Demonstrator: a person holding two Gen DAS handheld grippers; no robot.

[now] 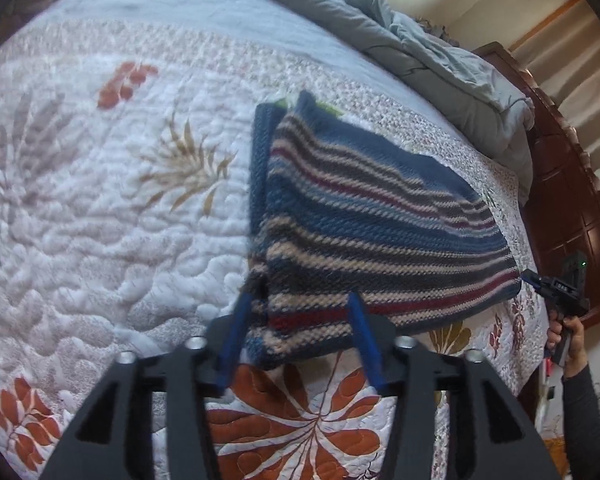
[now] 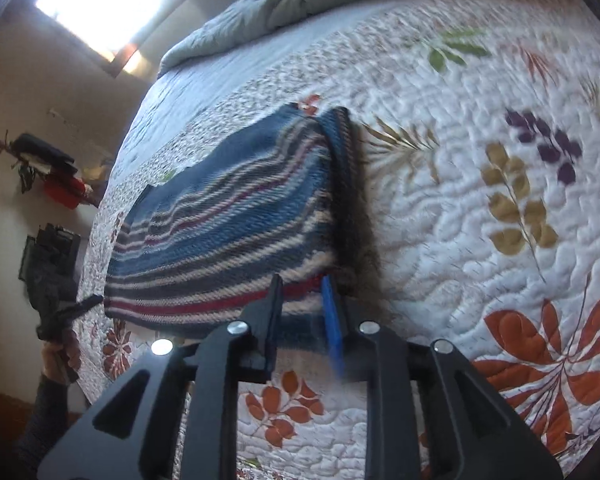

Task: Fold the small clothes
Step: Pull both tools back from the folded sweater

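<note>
The flowered quilt (image 1: pixel 100 208) gives a broad flat bed for folding, and the striped knitted garment (image 1: pixel 379 216) lies on it with one side panel already turned in, its near hem toward both grippers, probably so the two corners can be taken together. The left gripper (image 1: pixel 300 320) stands with jaws wide apart astride the hem's corner, not pressing it, while the right gripper (image 2: pixel 300 300) has its jaws only a little apart over the opposite corner. Blur and the fingers themselves hide whether any cloth sits between those pads, and the garment's neckline cannot be made out.
</note>
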